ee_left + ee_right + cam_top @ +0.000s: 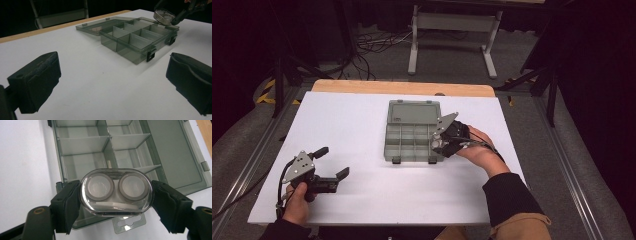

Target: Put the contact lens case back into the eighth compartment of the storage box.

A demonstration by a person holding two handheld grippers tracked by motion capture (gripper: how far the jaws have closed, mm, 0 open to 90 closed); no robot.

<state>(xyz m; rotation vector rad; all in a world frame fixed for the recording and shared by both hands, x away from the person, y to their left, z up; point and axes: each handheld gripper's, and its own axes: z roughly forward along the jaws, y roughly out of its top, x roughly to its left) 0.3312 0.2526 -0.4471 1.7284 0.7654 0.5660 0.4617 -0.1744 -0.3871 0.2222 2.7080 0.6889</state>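
High view: the right gripper is hovering at the right edge of the open compartment box, which is lying mid-table. The left gripper is resting near the table's left front, well apart from the box, its jaws standing apart with nothing between them.

Left gripper view: the box is lying ahead, lid folded back flat; the right gripper is holding a clear oval case above the box's far corner.

Right gripper view: both pads are clamping the clear oval case by its ends, directly over the box's compartments.
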